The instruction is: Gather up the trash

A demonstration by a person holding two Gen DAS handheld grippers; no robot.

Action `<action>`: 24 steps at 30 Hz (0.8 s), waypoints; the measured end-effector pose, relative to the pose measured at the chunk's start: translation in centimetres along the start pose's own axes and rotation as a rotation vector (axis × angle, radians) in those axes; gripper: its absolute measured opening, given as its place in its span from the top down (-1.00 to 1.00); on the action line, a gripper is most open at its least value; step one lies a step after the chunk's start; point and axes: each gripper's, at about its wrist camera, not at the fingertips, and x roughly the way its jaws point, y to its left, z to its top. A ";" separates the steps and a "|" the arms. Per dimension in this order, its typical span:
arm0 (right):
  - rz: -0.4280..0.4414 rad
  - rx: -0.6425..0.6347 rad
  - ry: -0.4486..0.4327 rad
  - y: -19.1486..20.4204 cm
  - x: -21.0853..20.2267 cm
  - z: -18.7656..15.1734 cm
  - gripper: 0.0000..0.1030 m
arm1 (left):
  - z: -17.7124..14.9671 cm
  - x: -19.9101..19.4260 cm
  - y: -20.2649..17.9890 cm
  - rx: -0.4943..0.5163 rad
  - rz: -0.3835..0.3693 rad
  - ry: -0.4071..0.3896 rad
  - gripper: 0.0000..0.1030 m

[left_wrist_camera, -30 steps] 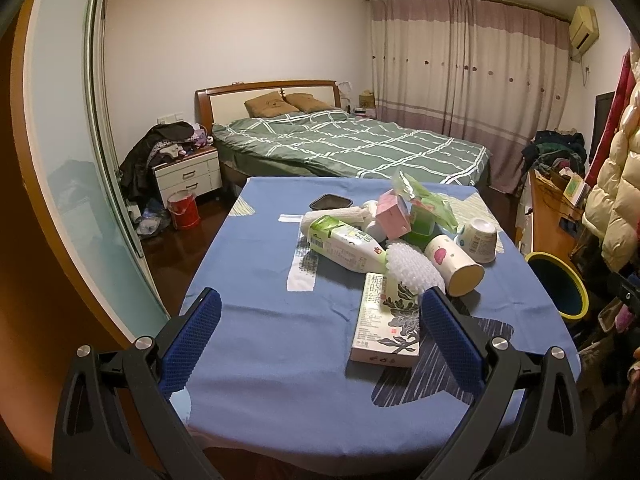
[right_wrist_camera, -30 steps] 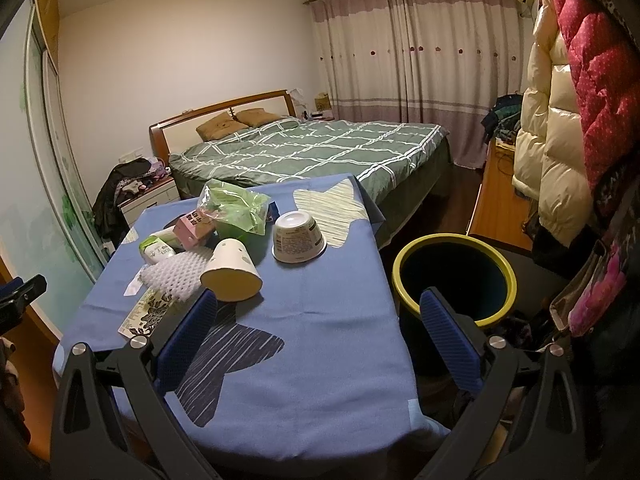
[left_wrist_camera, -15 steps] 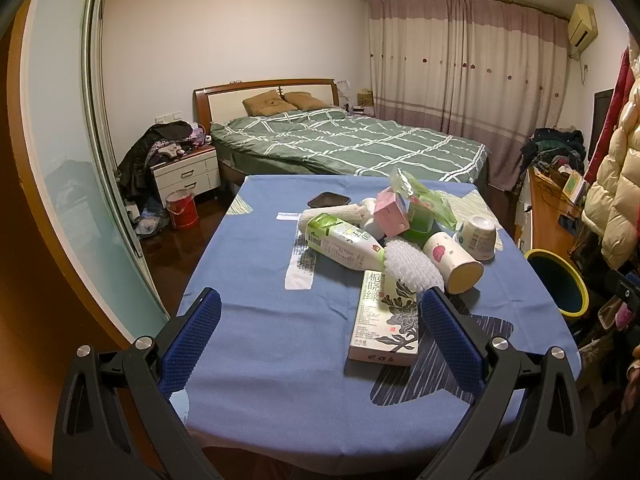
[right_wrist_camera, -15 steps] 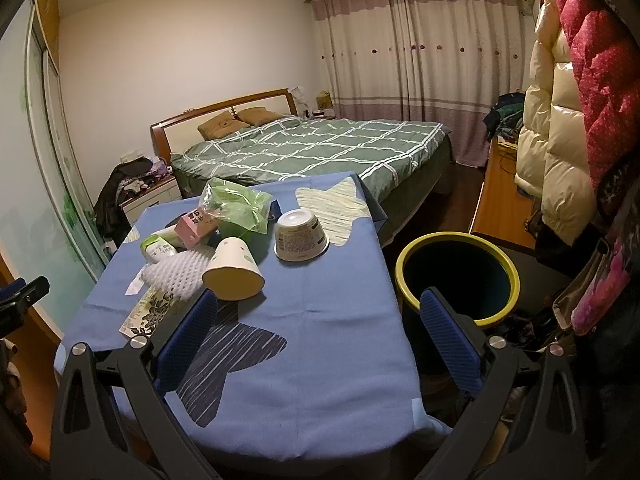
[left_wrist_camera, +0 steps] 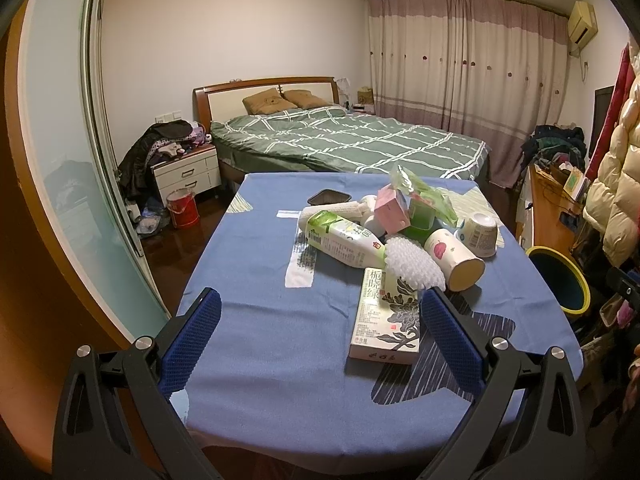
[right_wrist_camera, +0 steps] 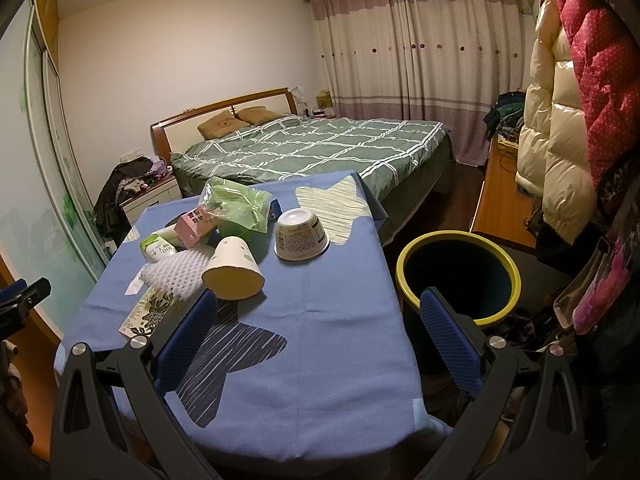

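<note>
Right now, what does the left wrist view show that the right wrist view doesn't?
Only the left wrist view shows the red bucket on the floor and a dark tray behind the pile. Only the right wrist view looks down into the yellow-rimmed bin. Both show the fallen paper cup, the upturned tub and an open hand-held gripper.

We see both wrist views from the near edge of the blue-clothed table (left_wrist_camera: 260, 320) (right_wrist_camera: 340, 320), facing the far green-quilted bed (left_wrist_camera: 352, 144) (right_wrist_camera: 320, 148); the right view looks from further right.

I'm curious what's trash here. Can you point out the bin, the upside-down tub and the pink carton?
bin (right_wrist_camera: 402, 264): right wrist view, yellow rim.
upside-down tub (right_wrist_camera: 301, 236): right wrist view, labelled side.
pink carton (left_wrist_camera: 394, 212): left wrist view, front face.
</note>
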 end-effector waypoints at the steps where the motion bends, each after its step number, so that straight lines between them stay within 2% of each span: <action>1: 0.000 0.001 0.000 0.0 0.0 0.0 -0.88 | 0.0 0.0 0.0 0.001 0.001 0.000 -0.92; 24: 0.002 0.003 0.009 -0.1 0.3 -0.2 -0.88 | -0.3 0.7 0.3 0.011 0.013 0.014 -0.92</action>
